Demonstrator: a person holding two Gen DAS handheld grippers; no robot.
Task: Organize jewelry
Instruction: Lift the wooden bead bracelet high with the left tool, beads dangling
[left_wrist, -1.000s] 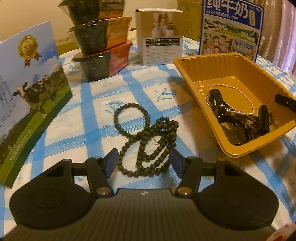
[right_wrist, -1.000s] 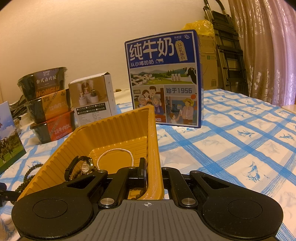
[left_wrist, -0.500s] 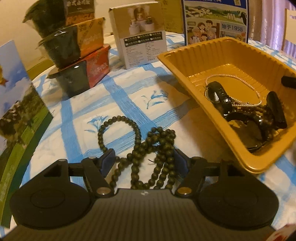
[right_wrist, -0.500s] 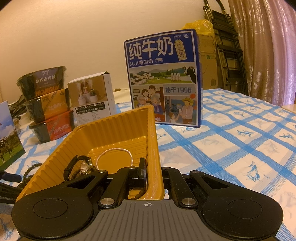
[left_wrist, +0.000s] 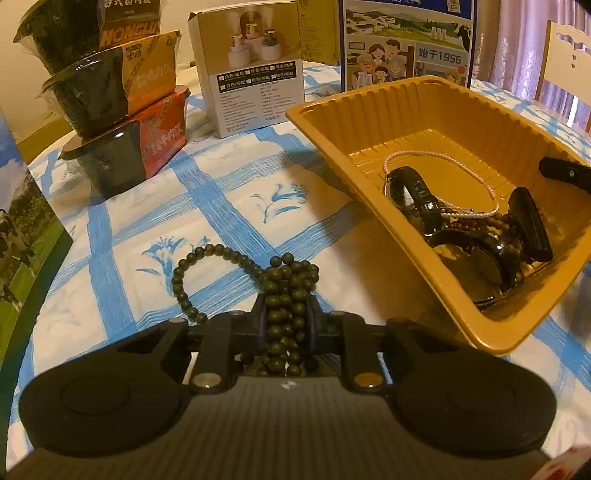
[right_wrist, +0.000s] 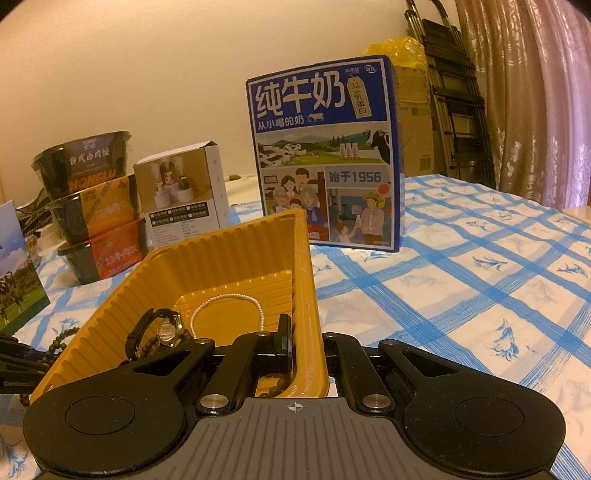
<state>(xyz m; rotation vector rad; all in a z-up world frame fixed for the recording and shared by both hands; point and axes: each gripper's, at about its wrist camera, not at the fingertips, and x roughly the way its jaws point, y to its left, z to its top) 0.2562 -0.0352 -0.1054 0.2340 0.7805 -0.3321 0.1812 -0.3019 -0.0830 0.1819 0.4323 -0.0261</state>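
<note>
My left gripper (left_wrist: 286, 319) is shut on a dark green bead necklace (left_wrist: 284, 295) that lies bunched on the checked tablecloth, one loop trailing off to the left. To its right stands a yellow plastic tray (left_wrist: 424, 110) holding a pearl strand (left_wrist: 443, 157), a black watch (left_wrist: 413, 192) and other dark bead pieces. My right gripper (right_wrist: 306, 350) is shut on the tray's near right wall (right_wrist: 304, 295). In the right wrist view the watch (right_wrist: 168, 328) and pearl strand (right_wrist: 229, 299) lie inside the tray.
Behind the tray stand a blue milk carton box (right_wrist: 321, 155), a small white product box (left_wrist: 251, 70) and three stacked food bowls (left_wrist: 110, 99). A cow-picture card (left_wrist: 22, 229) stands at the left. A white chair (left_wrist: 569, 66) is at the far right.
My left gripper has moved forward over the bead necklace and closed on it. The right gripper has kept its hold on the tray wall.
</note>
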